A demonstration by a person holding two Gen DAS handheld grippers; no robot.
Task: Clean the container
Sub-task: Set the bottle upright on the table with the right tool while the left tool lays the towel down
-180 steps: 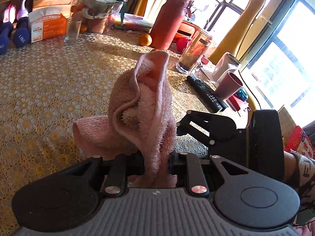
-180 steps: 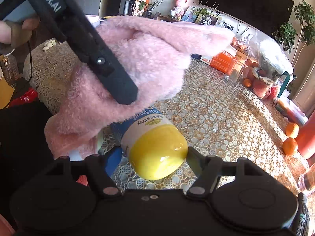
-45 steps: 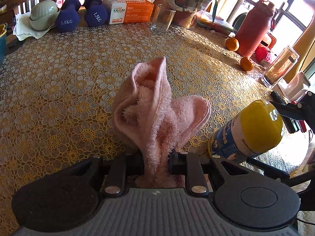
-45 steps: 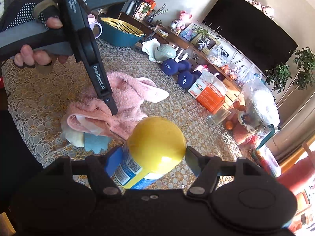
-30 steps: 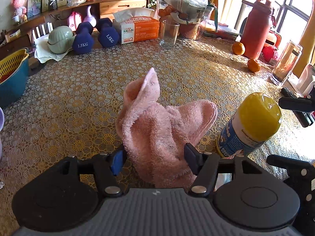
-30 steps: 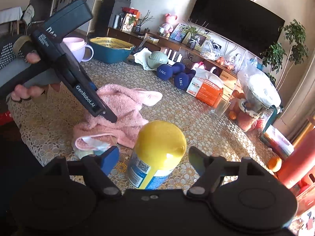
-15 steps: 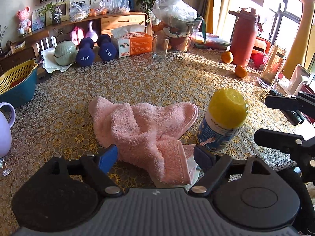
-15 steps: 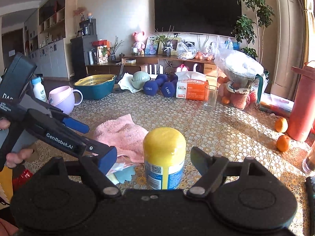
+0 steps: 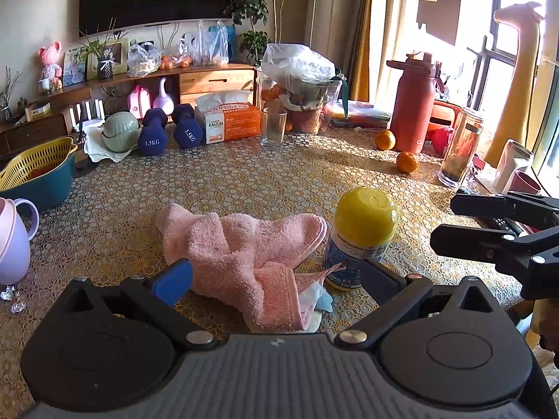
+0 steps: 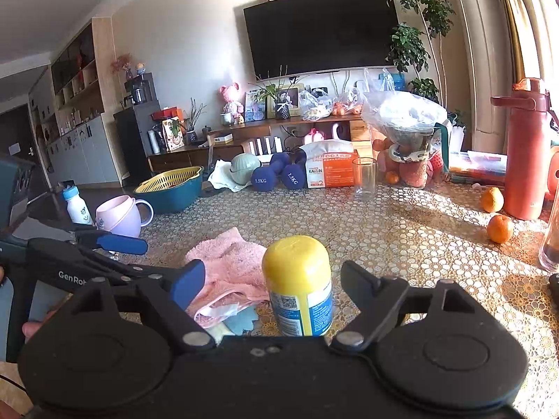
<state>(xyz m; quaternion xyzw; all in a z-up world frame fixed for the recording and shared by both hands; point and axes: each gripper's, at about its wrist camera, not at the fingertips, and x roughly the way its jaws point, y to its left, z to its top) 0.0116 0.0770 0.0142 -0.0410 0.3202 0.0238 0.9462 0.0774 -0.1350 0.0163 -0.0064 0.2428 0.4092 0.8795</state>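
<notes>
The container (image 9: 360,241), a bottle with a yellow cap and a blue and white label, stands upright on the table near the front edge. A crumpled pink towel (image 9: 241,244) lies just left of it, touching its base. My left gripper (image 9: 276,276) is open and held back above the towel, gripping nothing. In the right wrist view the container (image 10: 298,282) stands between the spread fingers of my open right gripper (image 10: 274,284), apart from both. The towel (image 10: 230,262) lies to its left. Each gripper shows in the other's view: the right gripper (image 9: 443,223) and the left gripper (image 10: 104,255).
A purple mug (image 9: 14,241) and a teal basin (image 9: 38,171) stand at the left. Dumbbells (image 9: 167,132), a tissue box (image 9: 230,122) and a glass (image 9: 274,125) line the far edge. Oranges (image 9: 407,162), a red bottle (image 9: 414,104) and a jar (image 9: 461,150) stand at the right.
Both grippers have opened and drawn back. The towel was let go and now lies on the table. The container was released and stands upright beside it.
</notes>
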